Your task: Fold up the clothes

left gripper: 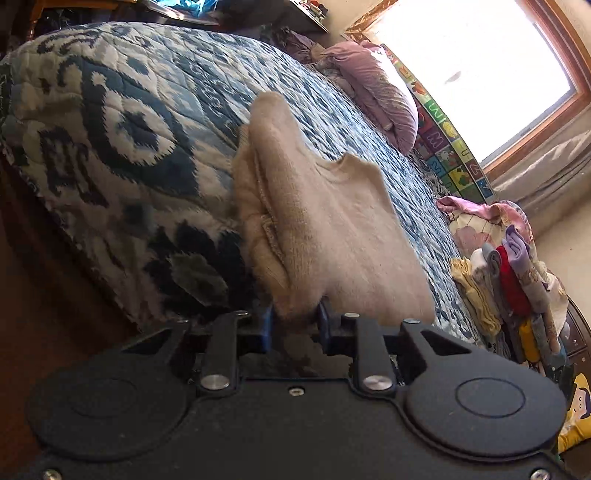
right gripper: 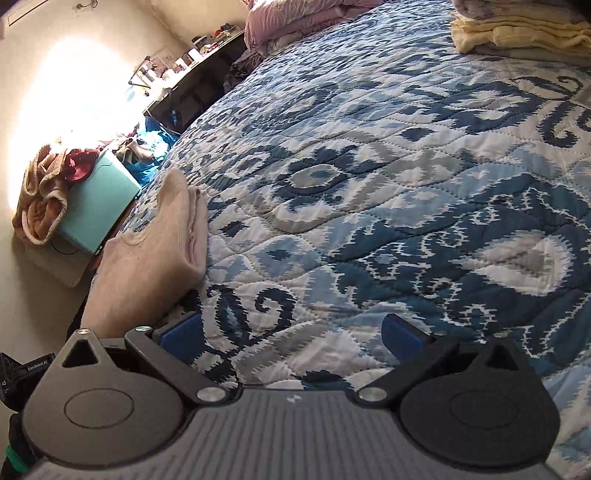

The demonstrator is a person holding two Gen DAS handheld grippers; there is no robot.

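Note:
A beige knit sweater lies partly folded on the blue patterned quilt, near the bed's edge. My left gripper is shut on the sweater's near edge, its blue fingers pinching the fabric. In the right wrist view the same sweater lies at the left, by the bed's edge. My right gripper is open and empty, hovering just above the quilt to the right of the sweater, with its left finger close to the sweater's near corner.
A stack of folded clothes stands at the bed's right side; it shows as cream folded items in the right wrist view. Purple pillows lie at the head. A teal box with heaped laundry stands beside the bed.

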